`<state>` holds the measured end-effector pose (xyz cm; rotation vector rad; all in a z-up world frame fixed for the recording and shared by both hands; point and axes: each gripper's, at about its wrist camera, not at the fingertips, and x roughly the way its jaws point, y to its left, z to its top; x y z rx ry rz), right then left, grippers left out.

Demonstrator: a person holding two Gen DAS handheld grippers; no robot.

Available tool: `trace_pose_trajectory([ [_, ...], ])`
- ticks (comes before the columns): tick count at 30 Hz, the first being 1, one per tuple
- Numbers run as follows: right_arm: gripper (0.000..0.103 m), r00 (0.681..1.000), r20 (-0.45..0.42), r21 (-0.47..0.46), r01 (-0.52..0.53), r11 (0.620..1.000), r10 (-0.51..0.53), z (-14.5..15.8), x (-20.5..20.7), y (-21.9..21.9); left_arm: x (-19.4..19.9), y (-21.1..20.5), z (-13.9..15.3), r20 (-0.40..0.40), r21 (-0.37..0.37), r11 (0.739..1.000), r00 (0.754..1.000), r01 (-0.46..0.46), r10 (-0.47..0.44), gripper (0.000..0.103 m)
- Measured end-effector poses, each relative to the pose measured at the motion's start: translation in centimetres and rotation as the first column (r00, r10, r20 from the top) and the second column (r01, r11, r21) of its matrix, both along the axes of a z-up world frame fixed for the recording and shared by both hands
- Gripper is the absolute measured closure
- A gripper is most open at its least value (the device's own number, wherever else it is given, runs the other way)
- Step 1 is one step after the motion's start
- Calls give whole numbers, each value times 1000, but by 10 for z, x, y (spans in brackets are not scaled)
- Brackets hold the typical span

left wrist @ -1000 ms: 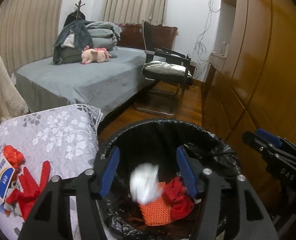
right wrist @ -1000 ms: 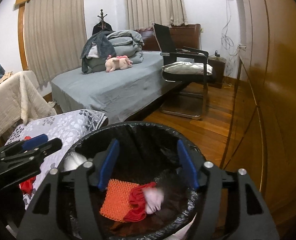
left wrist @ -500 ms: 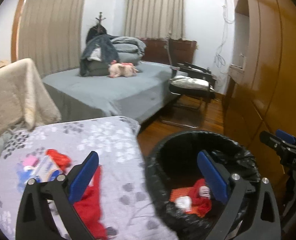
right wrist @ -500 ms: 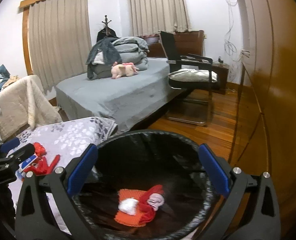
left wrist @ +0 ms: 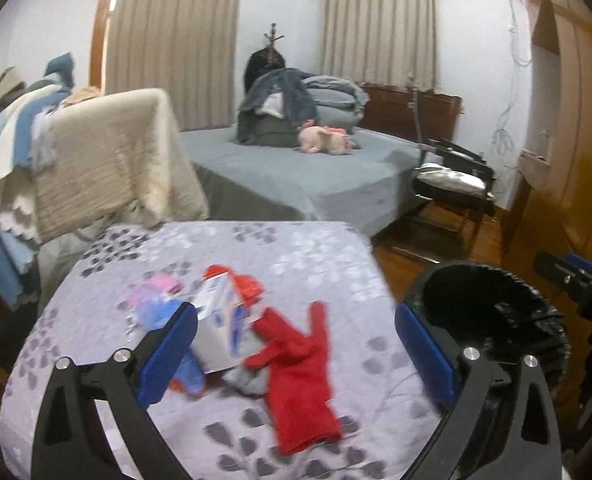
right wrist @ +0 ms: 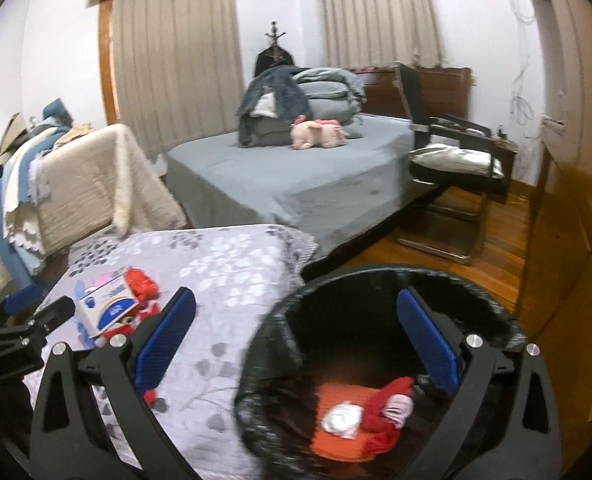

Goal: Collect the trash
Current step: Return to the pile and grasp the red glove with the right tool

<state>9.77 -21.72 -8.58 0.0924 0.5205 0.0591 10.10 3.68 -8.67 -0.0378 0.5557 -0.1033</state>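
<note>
Beside the black-lined trash bin [right wrist: 376,320], the left gripper [left wrist: 296,352] hangs over a floral-covered table [left wrist: 316,248], jaws spread wide and empty above a red glove [left wrist: 300,376] and white box [left wrist: 215,332]. The right gripper [right wrist: 296,340], likewise spread and empty, straddles the bin's rim; a crumpled white wad [right wrist: 342,420] lies inside.

You see a lilac-grey cloth [left wrist: 296,248] printed with white and dark grey leaves. On it lie a red glove [left wrist: 296,376], a white box [left wrist: 215,320] with blue print and a pink scrap [left wrist: 163,284]. The black-lined bin [right wrist: 279,360] holds an orange mesh piece [right wrist: 336,404], a white wad [right wrist: 342,420] and red fabric [right wrist: 384,412].
</note>
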Motion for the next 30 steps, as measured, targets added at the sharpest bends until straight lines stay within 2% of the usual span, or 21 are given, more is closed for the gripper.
trace_pose_trajectory([
  [8,5,995,-10,8,-99,995,99,-9,19,58,-9,54,-16,-15,28,992,993,-121,121,6],
  [14,5,988,-8,37,-156,987,157,-29,29,101,-10,83,-33,-32,50,982,982,-183,185,6],
  [20,6,979,-83,39,-186,982,188,-62,47,135,-10,95,-47,-47,67,977,977,-204,207,7],
  [26,20,967,-164,6,-197,980,195,-98,59,156,-8,103,-58,-65,64,975,974,-212,216,7],
  [30,23,952,-224,-62,-227,972,208,-117,65,169,-6,106,-66,-83,61,975,972,-214,218,7],
])
